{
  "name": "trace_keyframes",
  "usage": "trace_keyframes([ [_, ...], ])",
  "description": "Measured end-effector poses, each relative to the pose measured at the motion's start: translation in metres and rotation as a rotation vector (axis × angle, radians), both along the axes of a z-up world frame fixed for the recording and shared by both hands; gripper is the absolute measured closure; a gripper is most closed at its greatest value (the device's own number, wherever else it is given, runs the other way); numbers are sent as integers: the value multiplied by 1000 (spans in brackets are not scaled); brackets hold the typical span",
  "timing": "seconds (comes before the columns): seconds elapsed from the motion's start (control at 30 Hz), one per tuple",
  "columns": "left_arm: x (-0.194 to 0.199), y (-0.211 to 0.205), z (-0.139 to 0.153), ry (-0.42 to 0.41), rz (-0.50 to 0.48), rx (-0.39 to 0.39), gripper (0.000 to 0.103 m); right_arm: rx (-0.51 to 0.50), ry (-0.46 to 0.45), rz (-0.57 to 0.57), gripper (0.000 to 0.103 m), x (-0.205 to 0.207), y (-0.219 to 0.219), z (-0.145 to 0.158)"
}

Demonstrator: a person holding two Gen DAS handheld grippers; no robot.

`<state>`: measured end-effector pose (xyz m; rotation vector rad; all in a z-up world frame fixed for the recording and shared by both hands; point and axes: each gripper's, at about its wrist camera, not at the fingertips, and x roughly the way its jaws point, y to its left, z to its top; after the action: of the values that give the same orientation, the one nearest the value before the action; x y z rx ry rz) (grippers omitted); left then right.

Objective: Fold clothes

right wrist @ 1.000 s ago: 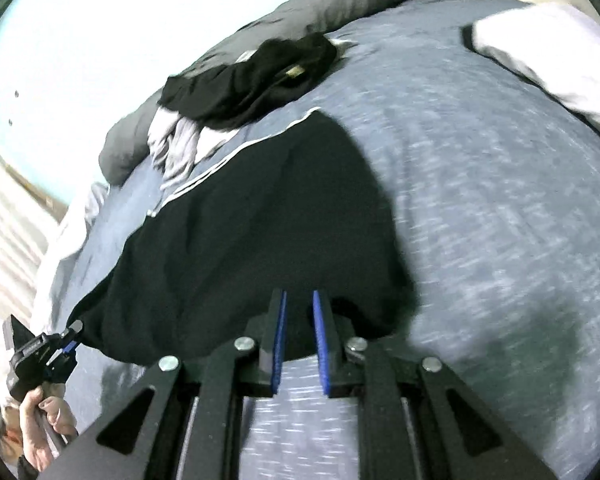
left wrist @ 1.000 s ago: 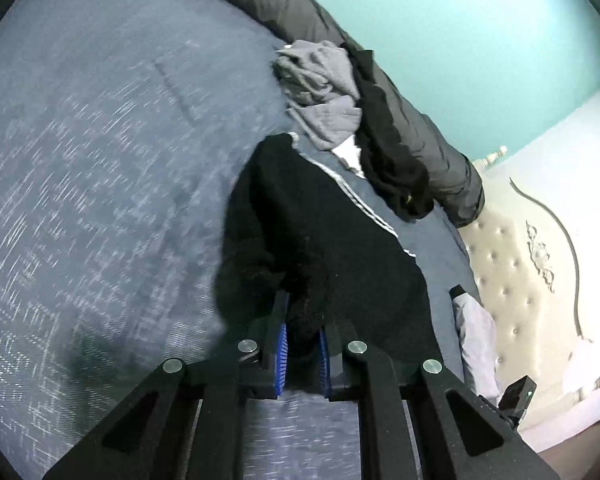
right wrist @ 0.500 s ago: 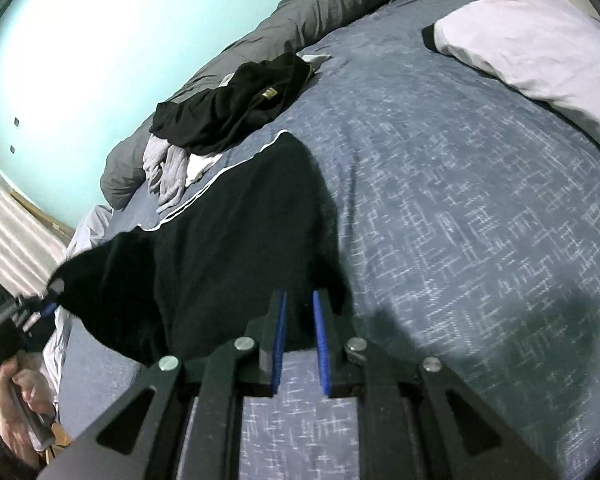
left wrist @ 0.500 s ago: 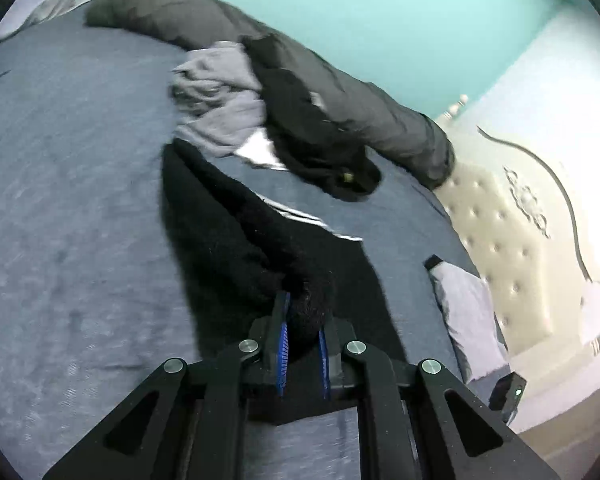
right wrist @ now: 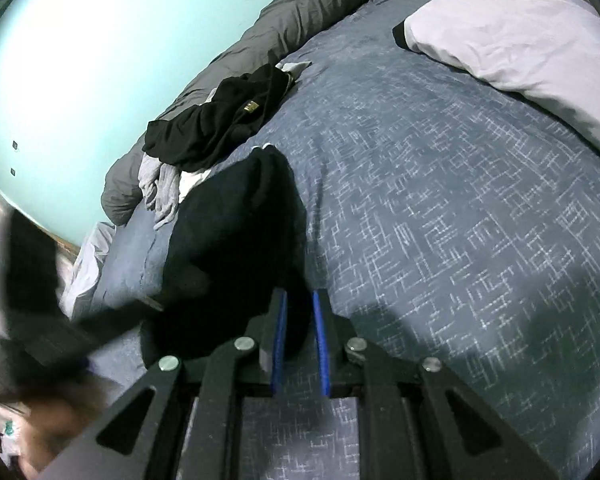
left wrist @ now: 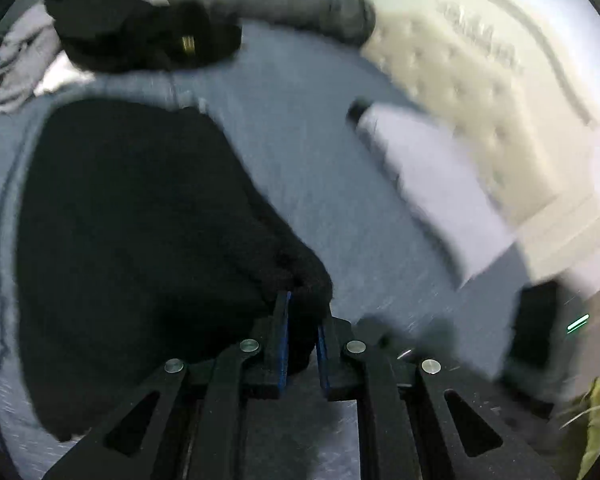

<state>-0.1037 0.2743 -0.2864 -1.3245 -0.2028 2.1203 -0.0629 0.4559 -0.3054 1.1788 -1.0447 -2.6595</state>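
one black garment point(right wrist: 236, 240) lies on a bed with a blue-grey patterned cover point(right wrist: 440, 220), folded over on itself into a thick dark bundle. beyond it, near the rolled grey duvet point(right wrist: 300, 20) along the turquoise wall point(right wrist: 80, 60), sits one small heap of other clothes: a second black piece point(right wrist: 220, 124) on top of a pale grey one point(right wrist: 160, 184), with a bit of white showing underneath. one pale pillow point(right wrist: 520, 32) rests toward the cream tufted headboard point(left wrist: 460, 80).

there are two tongs, both with blue-lined fingers. the left gripper point(left wrist: 302, 320) is nearly closed, pinching a bunched corner of the black garment between its pads; its view is smeared with blur. the right gripper point(right wrist: 300, 320) is also nearly closed, clamped on the near edge of the same garment where it meets the bed cover. the left tool shows as a dark blurred shape at the lower left of the right view, close beside the bundle.
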Motion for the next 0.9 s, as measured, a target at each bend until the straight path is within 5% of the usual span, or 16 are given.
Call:
trace_keyframes([
  [0.23,4,-22,11,-16,31,35,86,-35,20,23,90,-6,-3,2],
  [0.37,8,-57,36,33,71,64,59,-62,43,27,85,-9,-6,5],
  [0.47,8,-86,45,55,116,69,59,-72,58,16,71,-10,-7,8],
  [0.67,-3,-127,26,34,210,-26,58,-96,64,22,69,-15,-12,7],
  [0.9,1,-140,-2,38,213,-96,58,-93,93,35,65,-21,-17,14],
])
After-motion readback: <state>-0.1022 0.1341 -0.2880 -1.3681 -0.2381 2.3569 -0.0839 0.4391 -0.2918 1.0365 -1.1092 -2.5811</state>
